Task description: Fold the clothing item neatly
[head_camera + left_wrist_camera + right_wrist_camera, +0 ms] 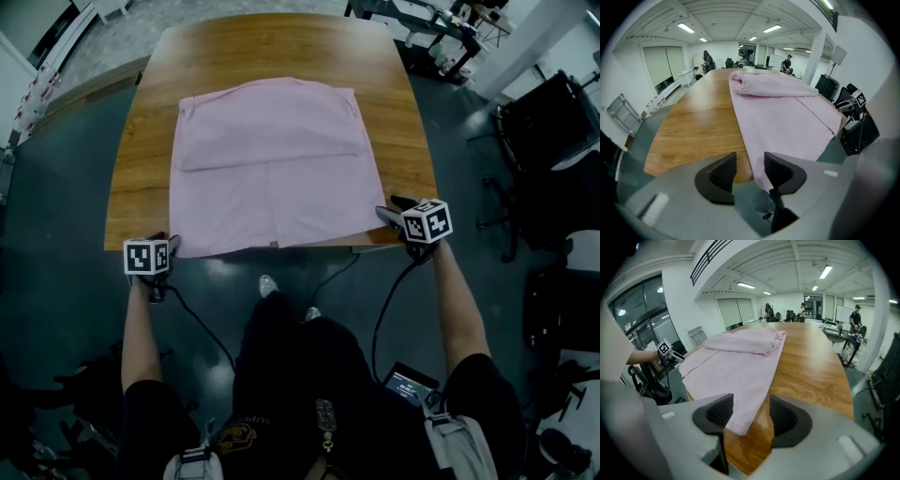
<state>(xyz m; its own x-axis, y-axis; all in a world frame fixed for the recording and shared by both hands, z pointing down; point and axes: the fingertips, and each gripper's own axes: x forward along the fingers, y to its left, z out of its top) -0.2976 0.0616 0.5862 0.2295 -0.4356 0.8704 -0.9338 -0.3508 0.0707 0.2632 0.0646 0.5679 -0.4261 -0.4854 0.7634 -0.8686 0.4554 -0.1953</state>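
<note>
A pink garment [277, 169] lies flat on the wooden table [262, 47], its far part folded back toward me into a thick band. My left gripper [167, 246] is at the garment's near left corner, off the table's front edge. Its jaws stand open [749, 164], and the cloth's corner [783, 117] hangs just beside the right-hand pad without being pinched. My right gripper [386, 216] is over the near right corner. It is open too [751, 406], with the garment's corner [736, 362] lying on the wood [811, 371] between the pads, which do not press on it.
Bare wood [693, 126] borders the garment on both sides and beyond it. Black office chairs [553, 122] and desks stand to the right of the table. A small lit screen [405, 382] sits by my right leg. People stand far off in the room.
</note>
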